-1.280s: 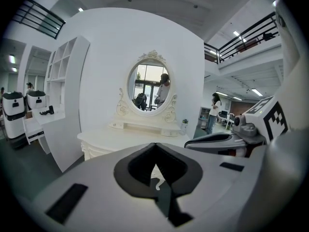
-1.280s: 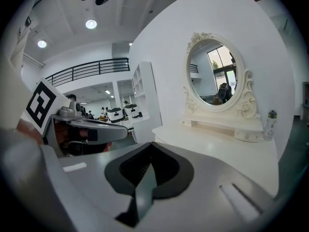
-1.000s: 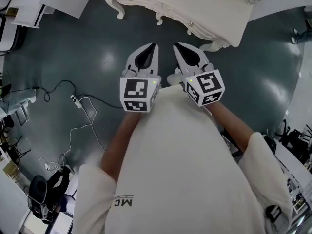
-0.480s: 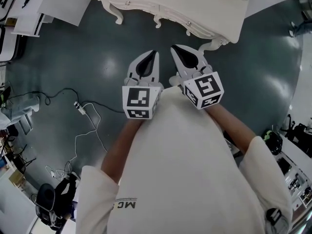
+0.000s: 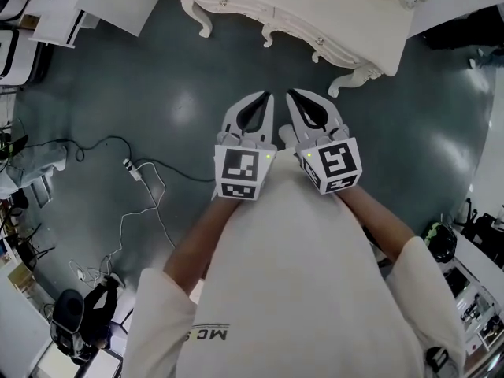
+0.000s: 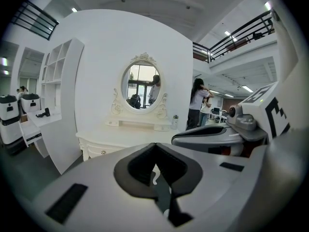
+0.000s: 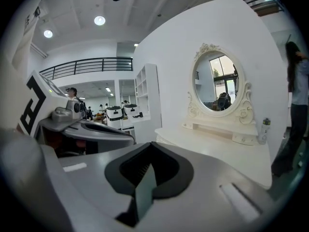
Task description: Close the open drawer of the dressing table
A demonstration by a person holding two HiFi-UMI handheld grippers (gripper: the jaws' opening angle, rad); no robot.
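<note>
**Both grippers closed, held off the dressing table's front**

We see the left gripper [image 6: 154,148] with its jaws pressed together at the tips, gripping nothing. The right gripper [image 7: 150,147] is the same, tips meeting and empty. In the head view the two sit side by side in mid-frame, close to each other, both pointing toward the top of the frame.

The dressing table [image 5: 315,10] lies ahead of the jaws, across the upper middle of the head view, and neither gripper touches it. In the left gripper view it stands just above and left of the jaw tips. A drawer front [image 6: 99,151] with a small round knob faces us there, but we cannot tell how far the drawer stands out. An oval mirror [image 6: 141,86] rises from the tabletop, and a small bottle [image 7: 263,129] stands at the top's right end.

Grey floor [image 5: 157,85] lies open between the jaws and the table's scalloped front edge. The nearest curved table leg [image 5: 346,81] is just up and right of the right gripper. A white cable [image 5: 134,172] trails over the floor at the left of the frame, well apart from both grippers.
</note>
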